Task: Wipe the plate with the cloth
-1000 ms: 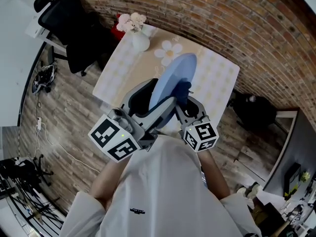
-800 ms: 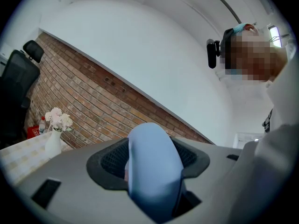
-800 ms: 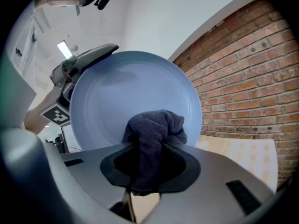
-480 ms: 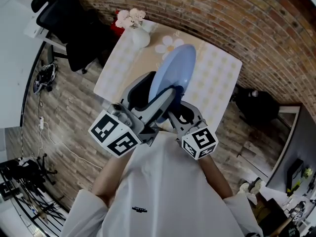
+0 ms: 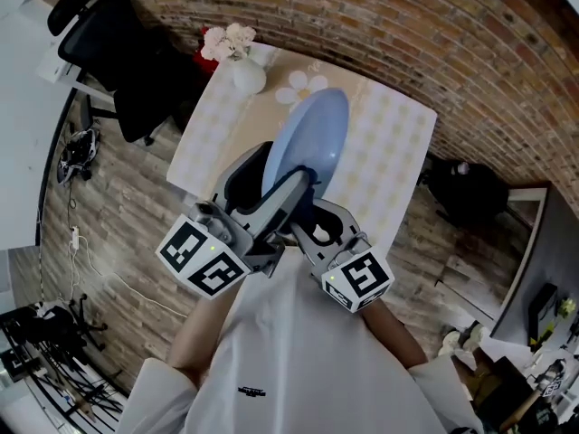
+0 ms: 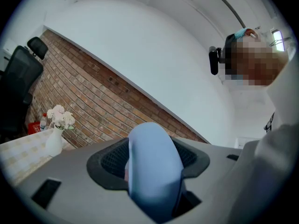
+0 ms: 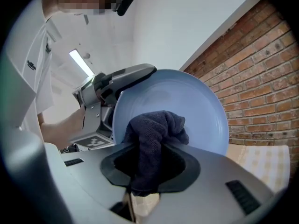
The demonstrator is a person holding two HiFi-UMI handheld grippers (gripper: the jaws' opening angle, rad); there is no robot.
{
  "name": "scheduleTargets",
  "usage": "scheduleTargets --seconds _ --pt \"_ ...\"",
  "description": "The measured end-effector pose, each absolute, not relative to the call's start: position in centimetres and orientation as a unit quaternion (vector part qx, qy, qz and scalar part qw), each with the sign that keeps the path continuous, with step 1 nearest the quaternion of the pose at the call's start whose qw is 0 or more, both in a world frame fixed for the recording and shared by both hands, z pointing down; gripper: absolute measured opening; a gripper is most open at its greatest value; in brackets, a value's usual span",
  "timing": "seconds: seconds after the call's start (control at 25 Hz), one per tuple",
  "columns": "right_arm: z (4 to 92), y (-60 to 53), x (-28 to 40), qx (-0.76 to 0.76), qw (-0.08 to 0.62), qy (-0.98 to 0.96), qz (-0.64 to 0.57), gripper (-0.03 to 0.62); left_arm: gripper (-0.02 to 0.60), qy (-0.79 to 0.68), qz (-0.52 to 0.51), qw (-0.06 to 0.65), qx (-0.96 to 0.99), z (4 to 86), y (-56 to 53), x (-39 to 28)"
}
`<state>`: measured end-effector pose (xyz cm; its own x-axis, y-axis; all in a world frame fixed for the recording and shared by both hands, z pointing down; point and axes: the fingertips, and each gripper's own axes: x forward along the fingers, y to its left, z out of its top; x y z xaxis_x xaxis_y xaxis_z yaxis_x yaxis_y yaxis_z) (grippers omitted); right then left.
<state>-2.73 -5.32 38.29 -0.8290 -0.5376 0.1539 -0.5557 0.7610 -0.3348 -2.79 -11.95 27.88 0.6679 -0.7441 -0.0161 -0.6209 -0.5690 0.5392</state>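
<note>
Head view shows the left gripper (image 5: pixel 294 188) shut tight on the plate (image 5: pixel 309 138), holding it upright above the table (image 5: pixel 389 152) so its face is turned to the right gripper (image 7: pixel 149 167). That gripper's jaws pinch the cloth (image 7: pixel 156 125), which touches the plate's face, apparently mid-wipe.

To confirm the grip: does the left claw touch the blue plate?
Touching. In the left gripper view the left claw is shut on the rim of the blue plate, one jaw on each face.
</note>
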Motion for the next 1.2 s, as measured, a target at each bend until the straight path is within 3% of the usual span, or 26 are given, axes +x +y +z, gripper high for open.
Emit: scheduleTargets --seconds 0.24,0.48,1.2 --pt "36.6 -5.0 -3.4 0.286 0.018 -0.946 0.150 0.126 0.276 -0.394 -0.124 0.255 0.874 28.4 -11.7 -3.0" --pt "32.2 -5.8 -4.1 0.313 -0.053 -0.942 0.109 0.126 0.276 -0.389 -0.114 0.249 0.880 28.6 -10.6 -2.9" --pt "30.7 -10.5 -0.5 0.373 -0.044 -0.926 0.037 0.126 0.276 -0.359 -0.097 0.258 0.892 29.0 -8.1 -1.5"
